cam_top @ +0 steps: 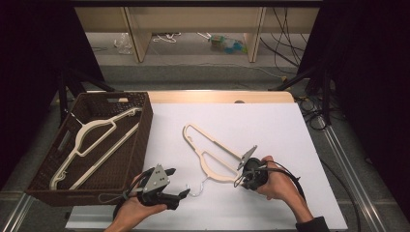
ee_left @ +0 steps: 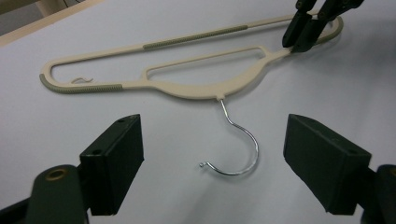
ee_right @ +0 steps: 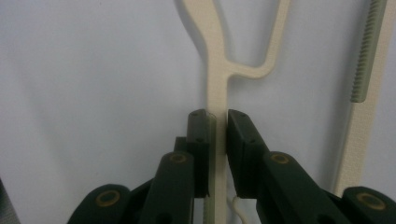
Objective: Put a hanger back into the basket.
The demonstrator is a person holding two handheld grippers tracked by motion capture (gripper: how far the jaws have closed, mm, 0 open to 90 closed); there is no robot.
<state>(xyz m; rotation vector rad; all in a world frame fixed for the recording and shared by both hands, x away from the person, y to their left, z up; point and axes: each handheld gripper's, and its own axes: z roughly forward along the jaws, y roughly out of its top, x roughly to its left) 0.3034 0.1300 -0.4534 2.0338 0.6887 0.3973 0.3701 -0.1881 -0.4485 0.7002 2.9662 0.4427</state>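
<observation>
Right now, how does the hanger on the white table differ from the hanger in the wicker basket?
The hanger on the table lies flat on the white table; the hanger in the basket rests inside the brown basket. The right gripper clamps the table hanger's arm, with the open left gripper facing its metal hook; the basket hanger is untouched. Both are cream plastic of the same shape.

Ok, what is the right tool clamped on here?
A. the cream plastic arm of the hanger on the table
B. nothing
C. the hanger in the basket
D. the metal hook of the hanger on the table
A: in the right gripper view the right tool pinches the hanger's cream plastic arm.
</observation>
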